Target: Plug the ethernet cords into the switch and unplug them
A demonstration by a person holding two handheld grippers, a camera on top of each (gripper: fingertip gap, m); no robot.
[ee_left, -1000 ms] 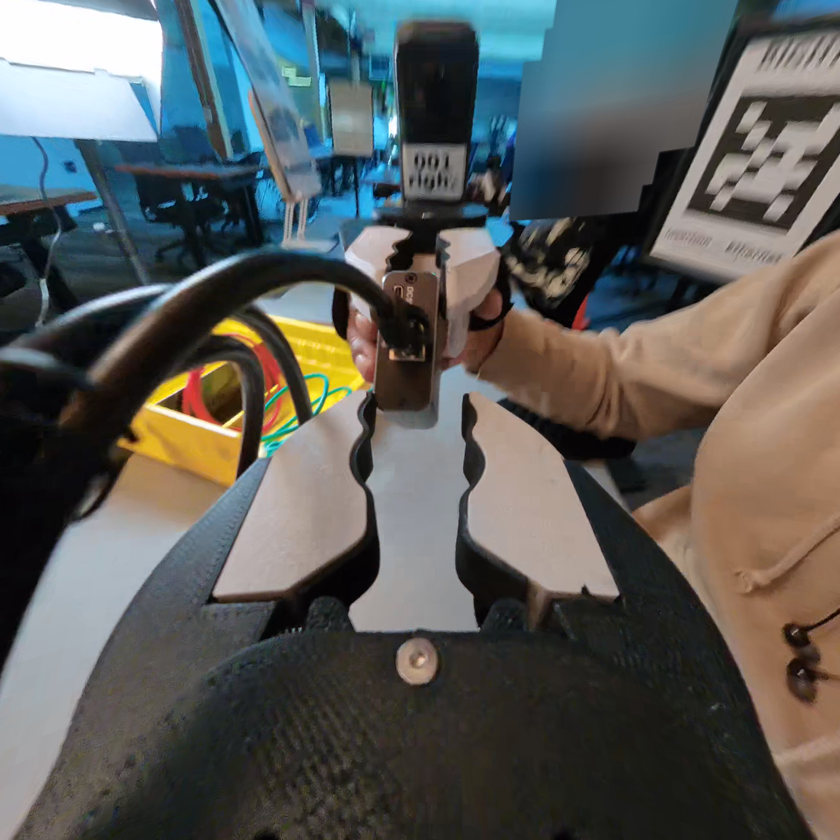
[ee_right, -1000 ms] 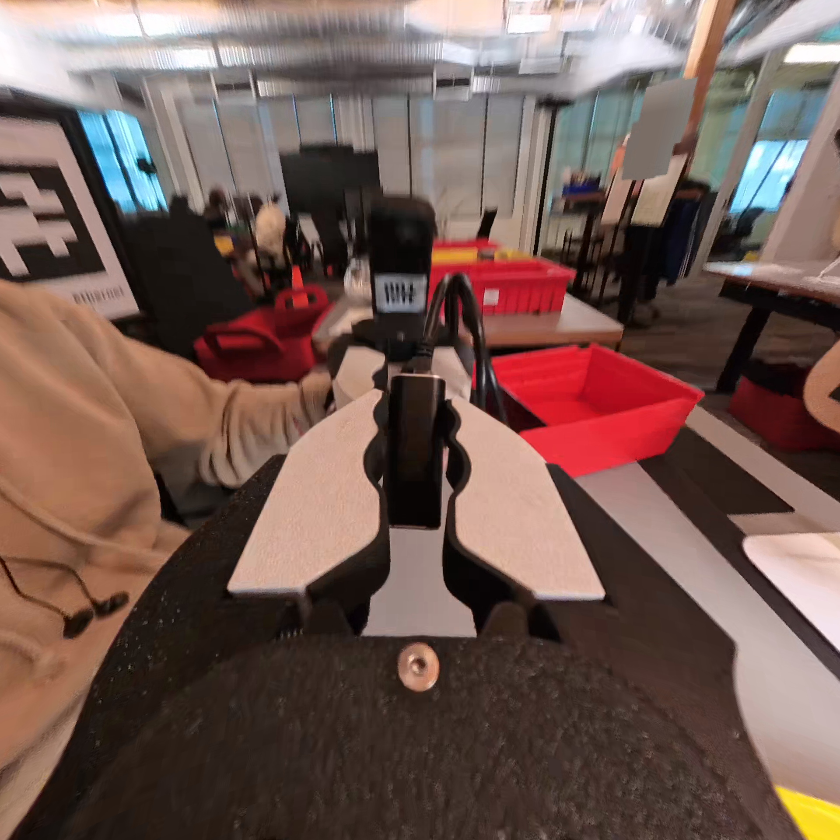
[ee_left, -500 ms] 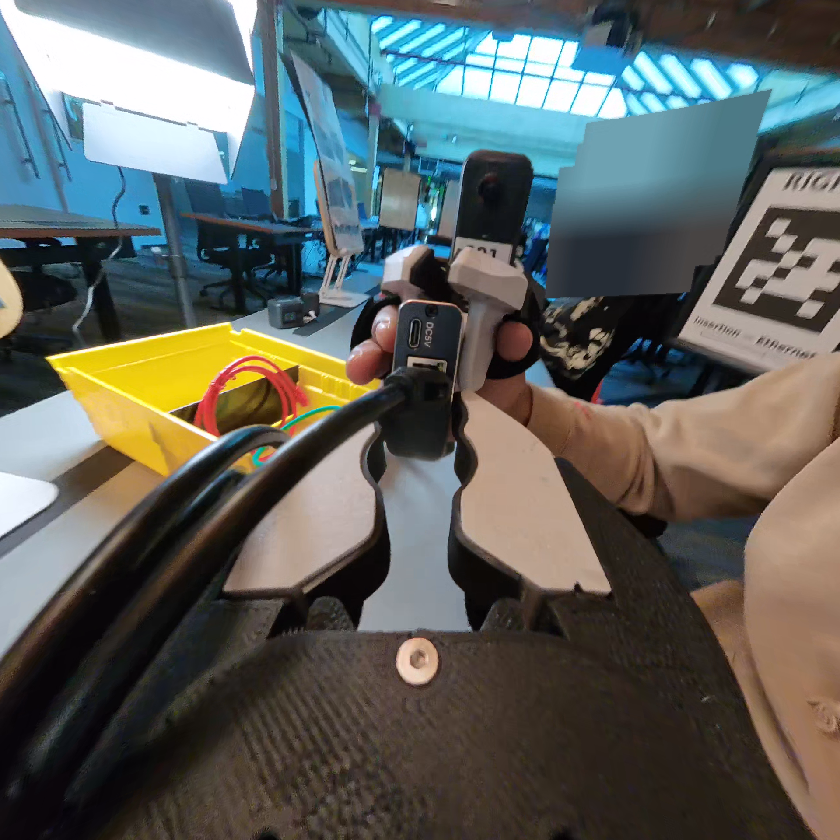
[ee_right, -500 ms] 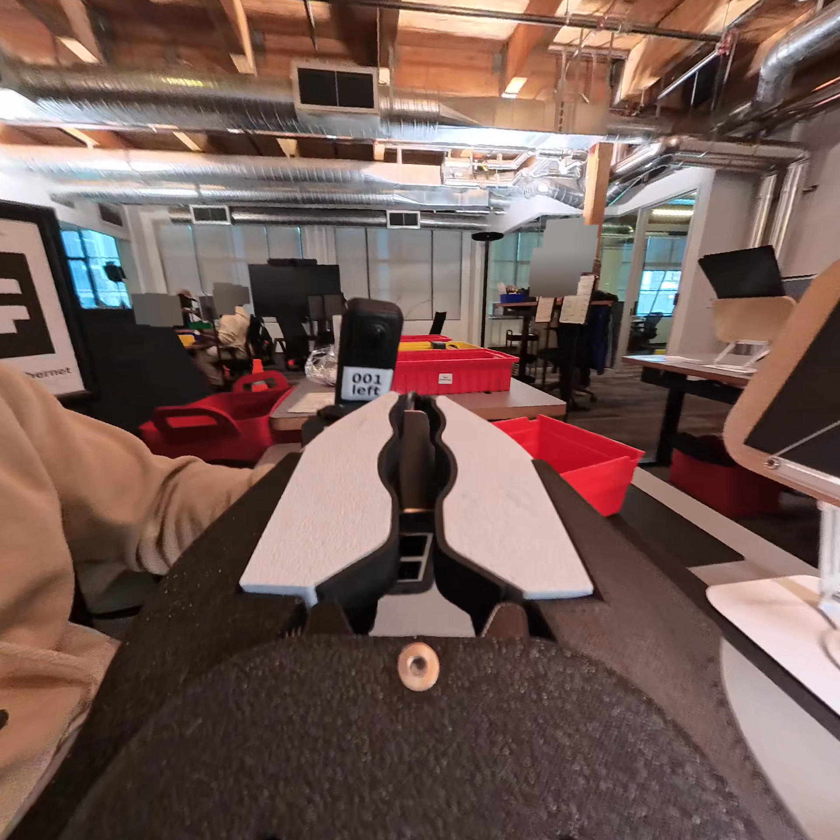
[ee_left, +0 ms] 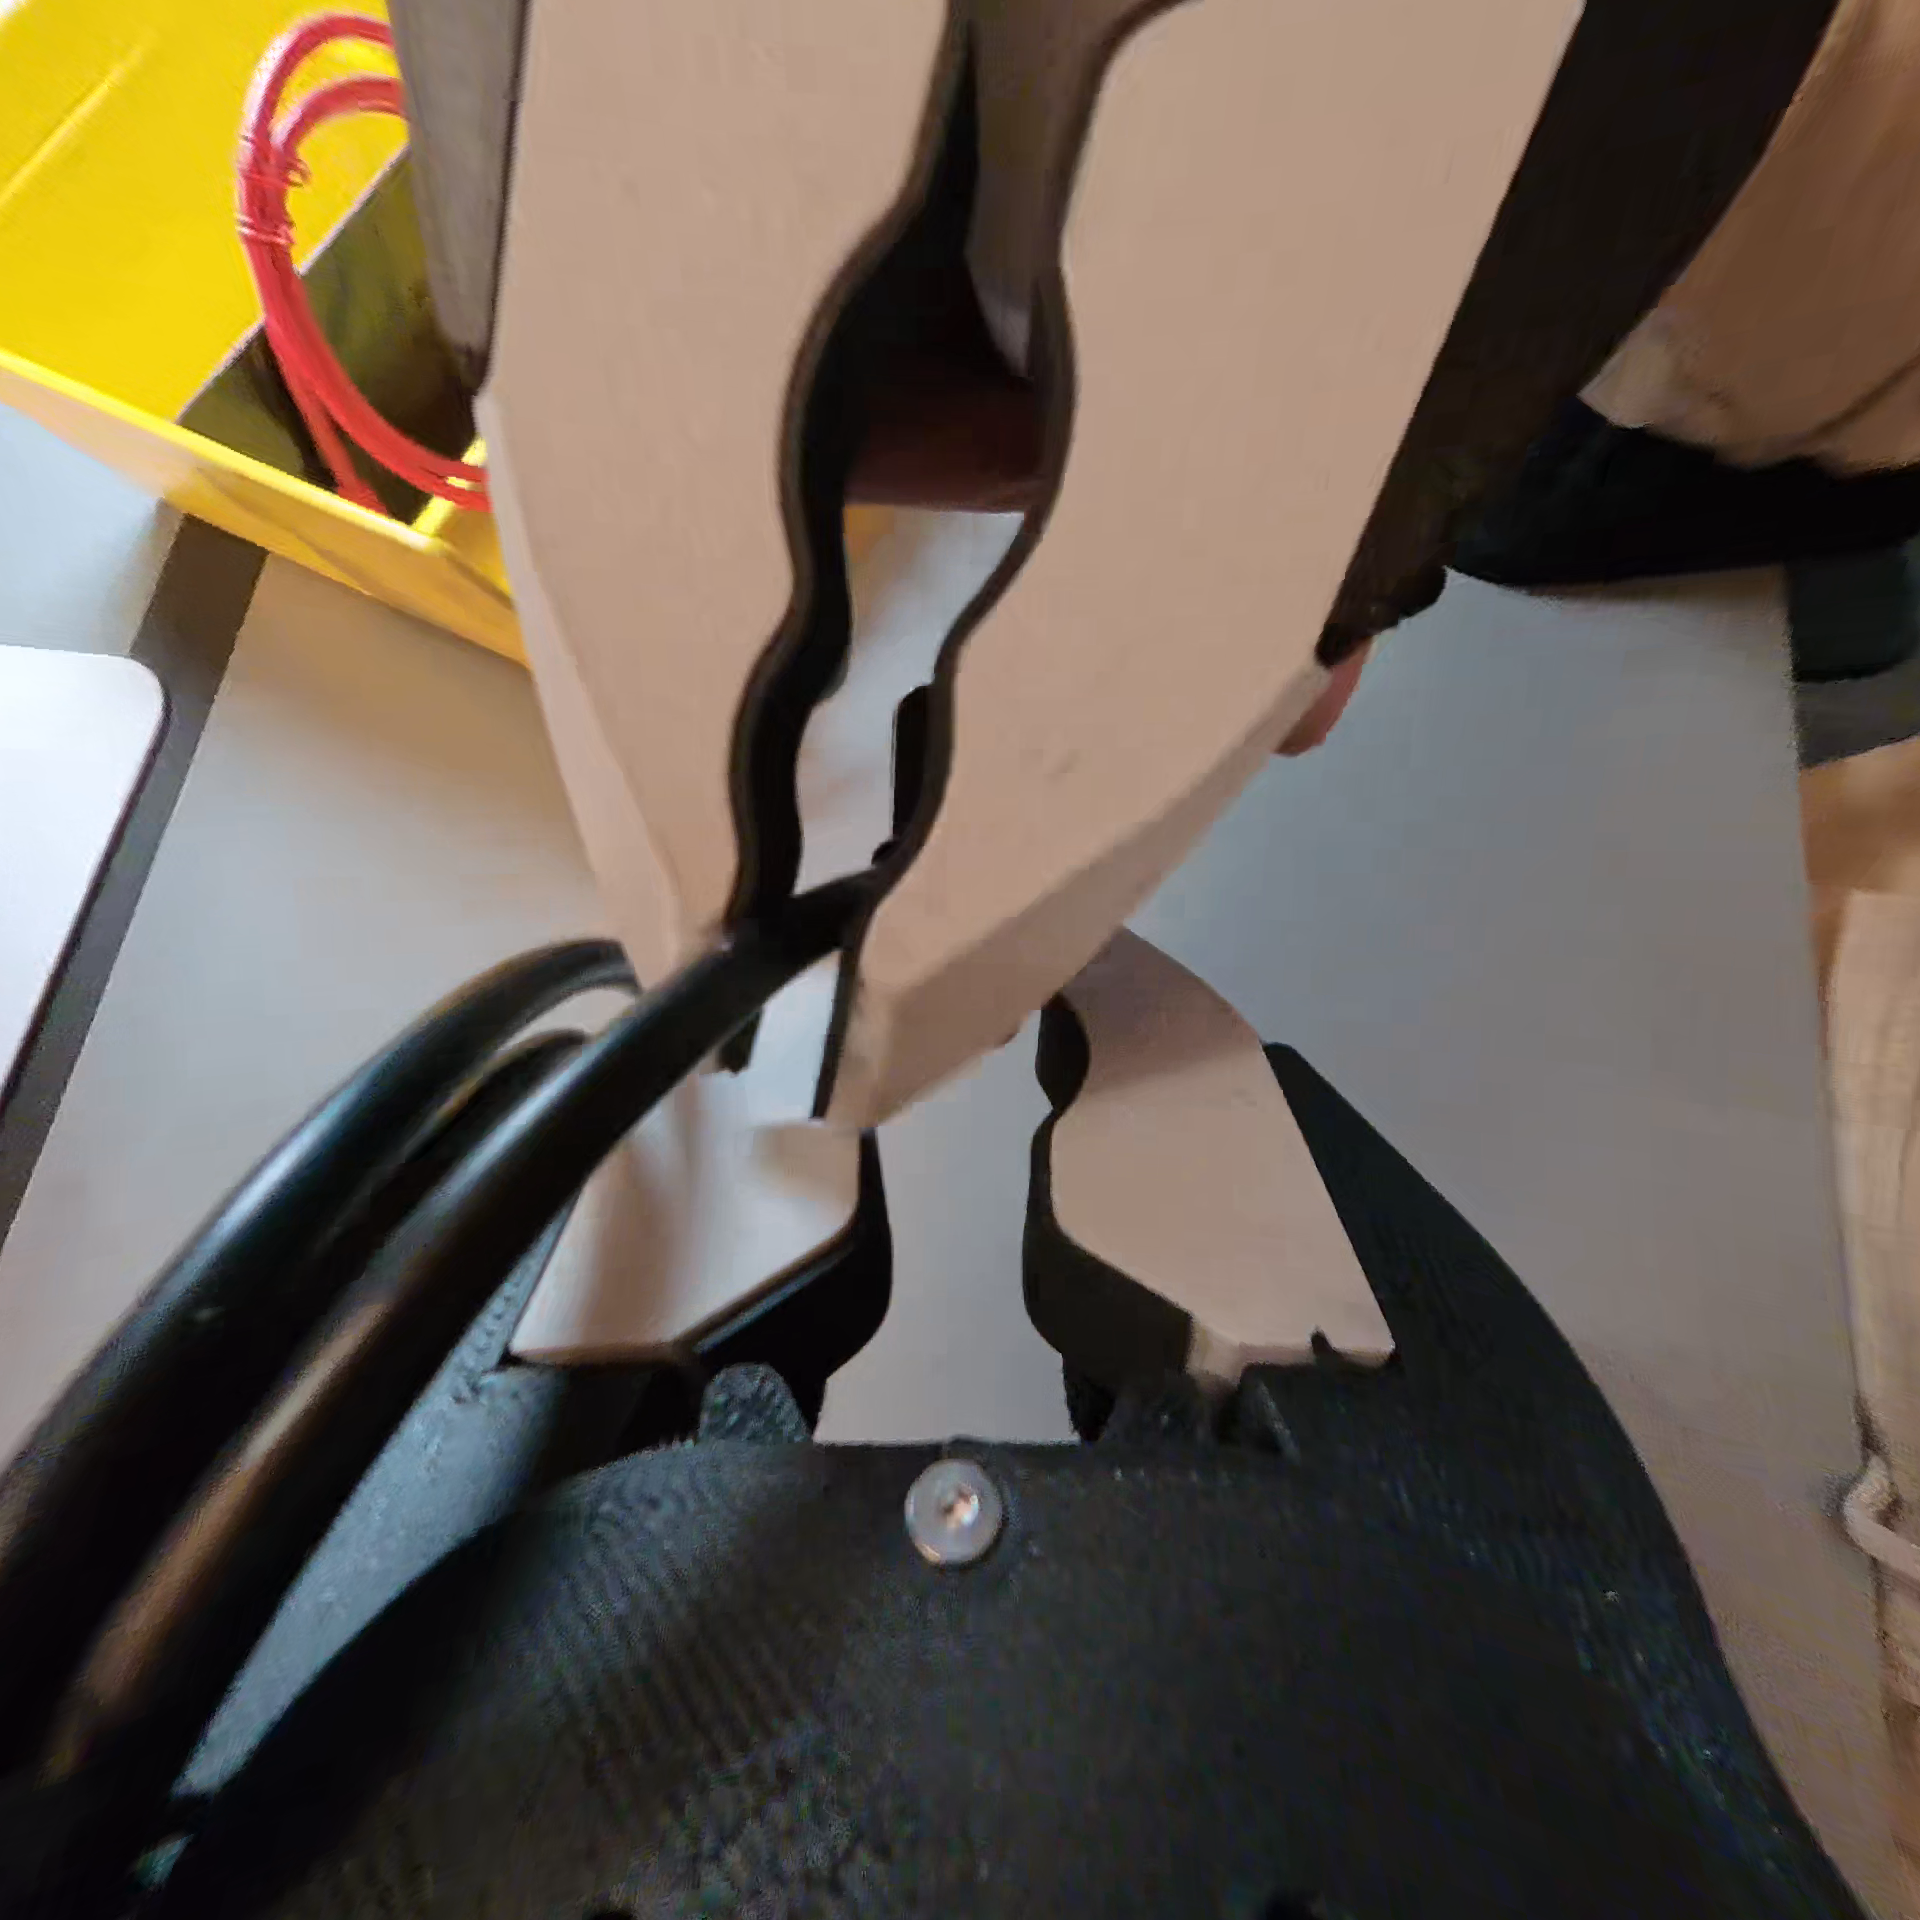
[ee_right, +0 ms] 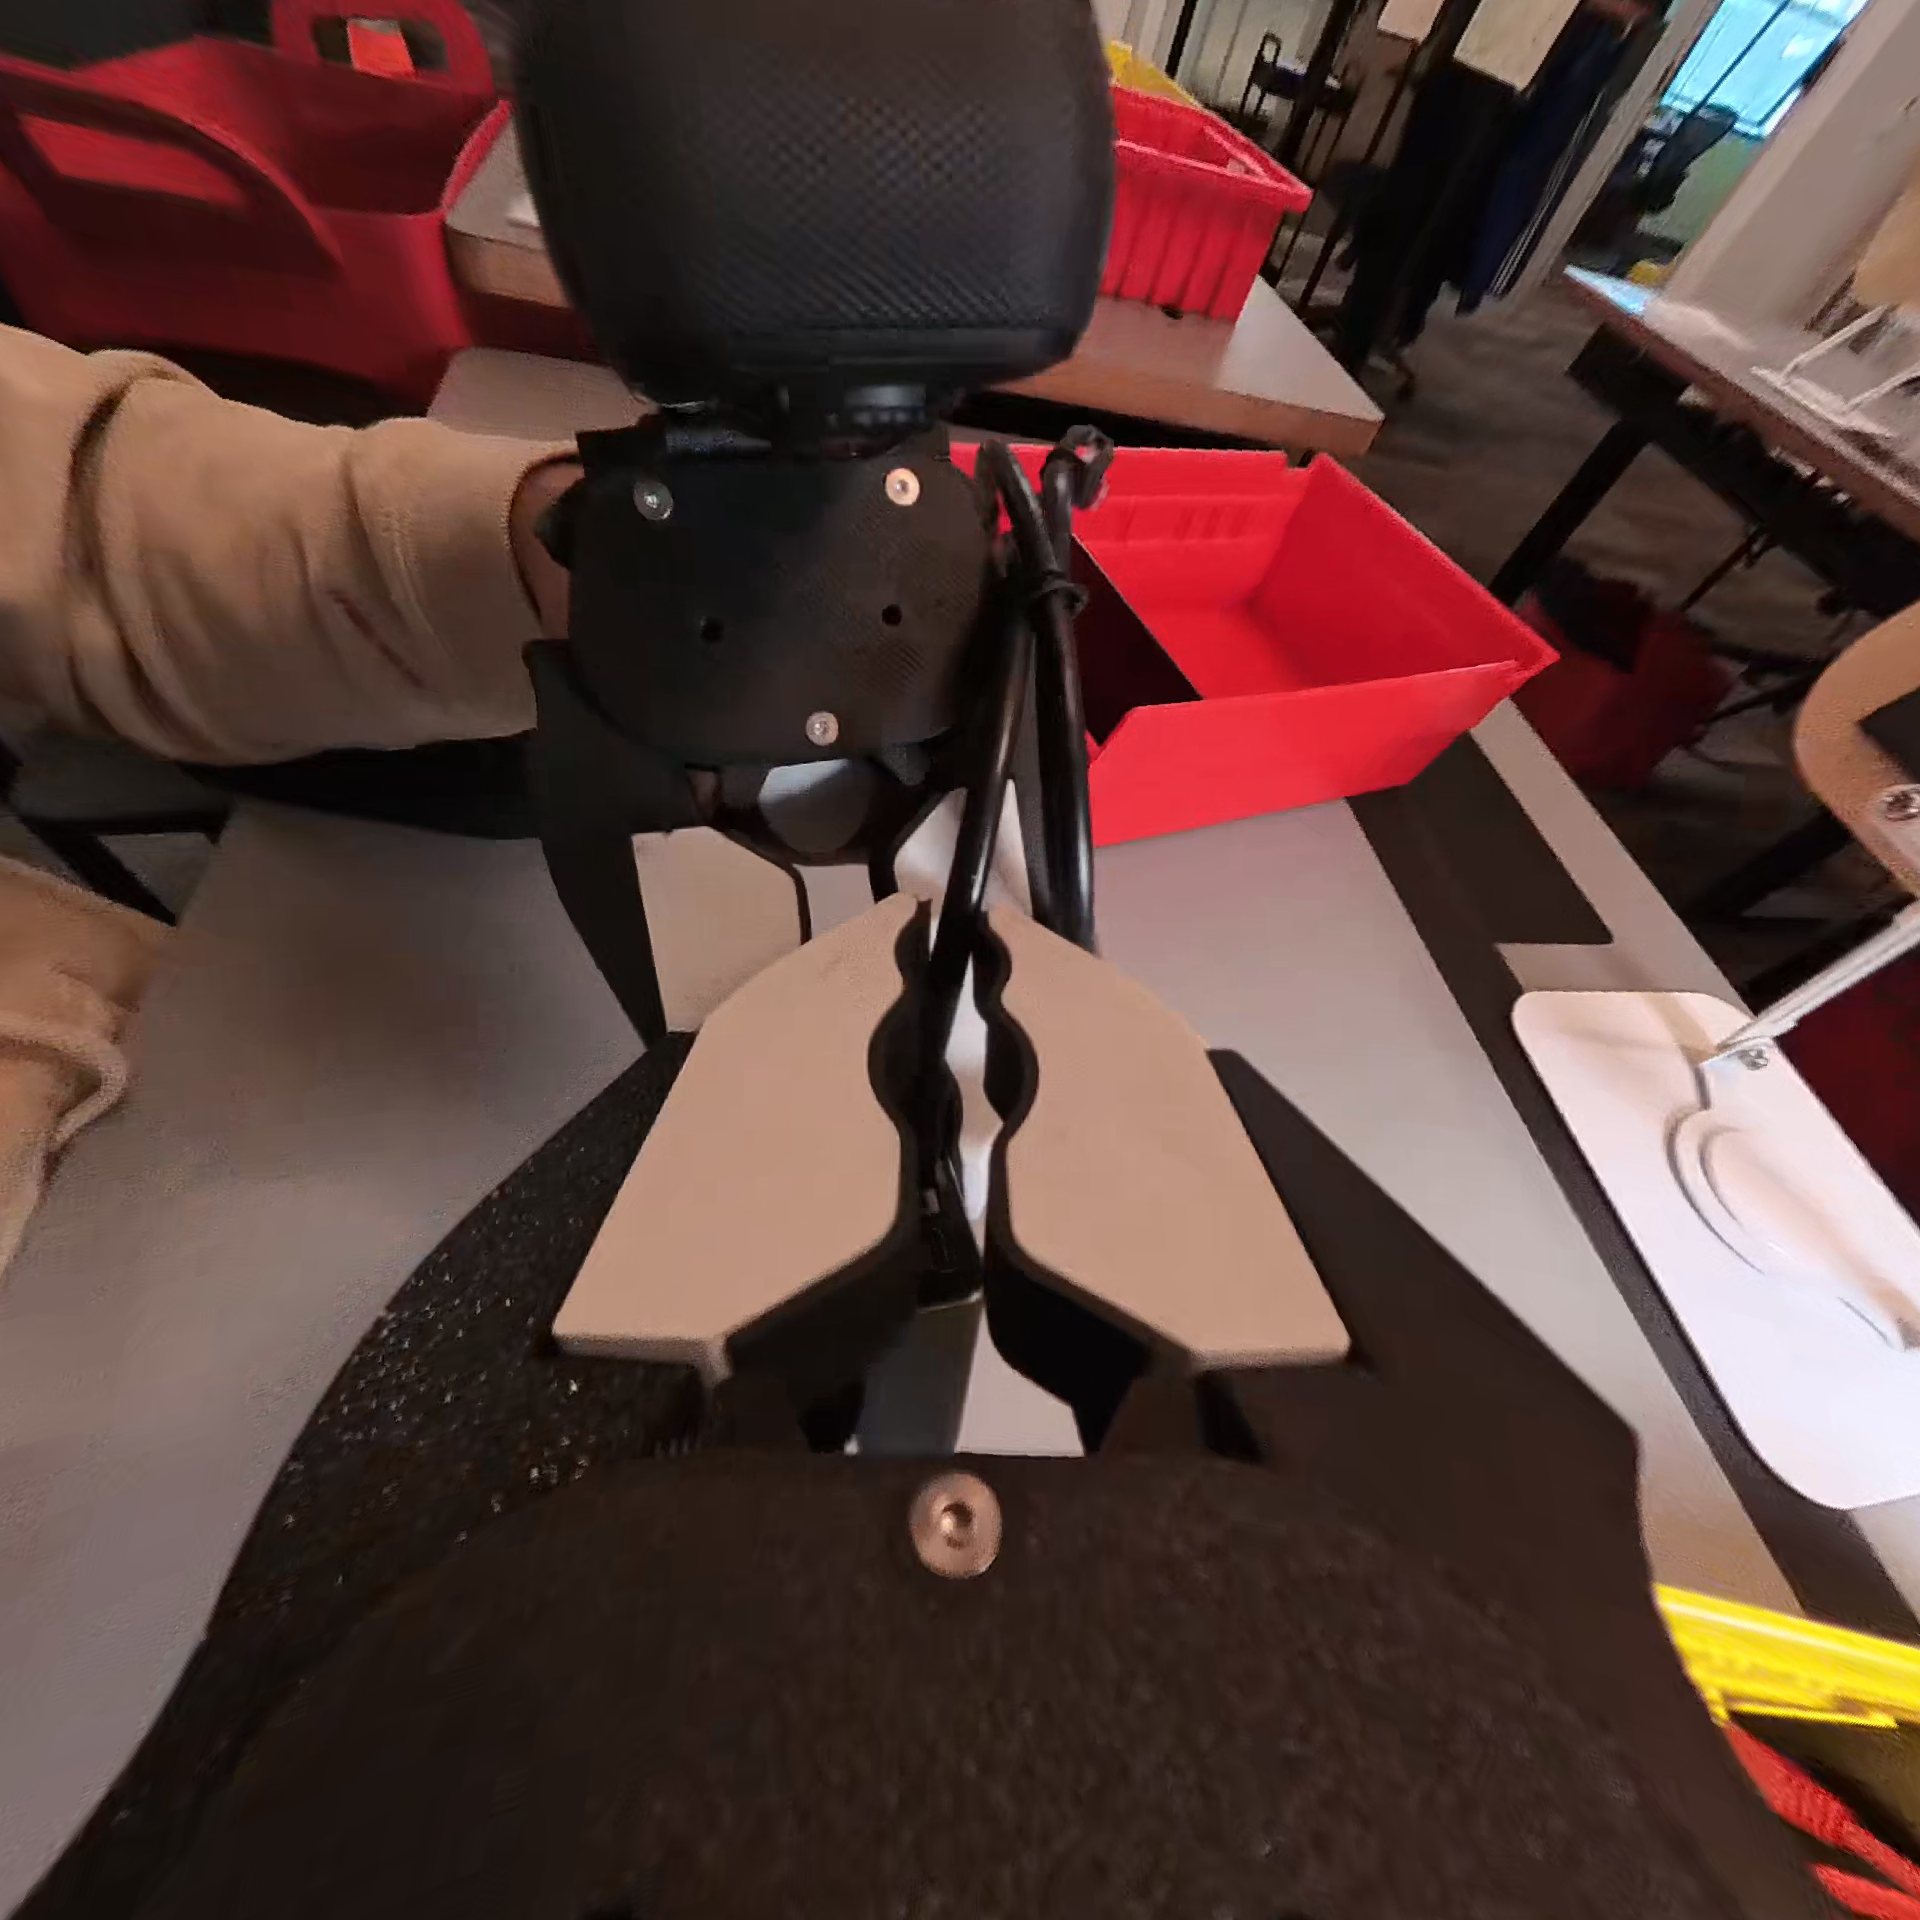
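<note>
The right gripper [ee_right: 953, 1049] had its fingers [ee_right: 769, 1143] drawn narrow, with only a thin slot between them. Deep in that slot sat a slim dark piece, the switch [ee_right: 935, 1340], seen edge-on and largely hidden. A black cord [ee_right: 971, 883] ran out between the fingertips and up toward the left gripper, where it met a second black loop. Whether its plug was fully seated in the switch could not be told.

The left gripper [ee_left: 956, 1164] pointed down at the grey tabletop [ee_left: 1455, 987]. Its fingers [ee_left: 1195, 1195] stood a little apart with nothing between them where they showed. Their tips were covered by the right gripper, which came in from above and crossed just over them. In the left wrist view the cord left the right fingertips and swept down to the left, past the camera.

A yellow bin [ee_left: 312, 520] with a coil of red cord [ee_left: 301, 343] stood on the tabletop at upper left. In the right wrist view, a red bin [ee_right: 1299, 748] sat beyond the grippers. A white flat base [ee_right: 1766, 1299] lay to the right. A beige sleeve [ee_right: 260, 540] reached to the left gripper.
</note>
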